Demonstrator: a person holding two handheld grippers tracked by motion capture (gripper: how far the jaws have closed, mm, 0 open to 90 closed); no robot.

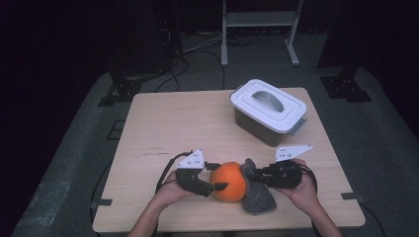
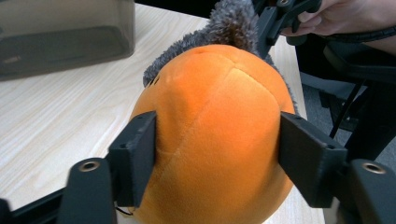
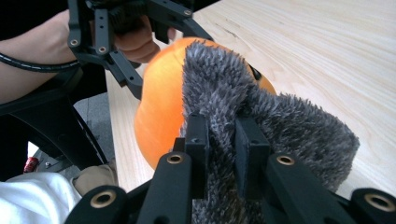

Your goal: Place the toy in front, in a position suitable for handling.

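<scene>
Lidded box (image 1: 268,111) beyond, bare tabletop (image 1: 173,123) left

No text, label, brand, number or sign can be read anywhere; the box (image 1: 268,111) at far right, the table (image 1: 173,123) and the orange plush (image 1: 229,181) at near centre carry no legible marking.
</scene>
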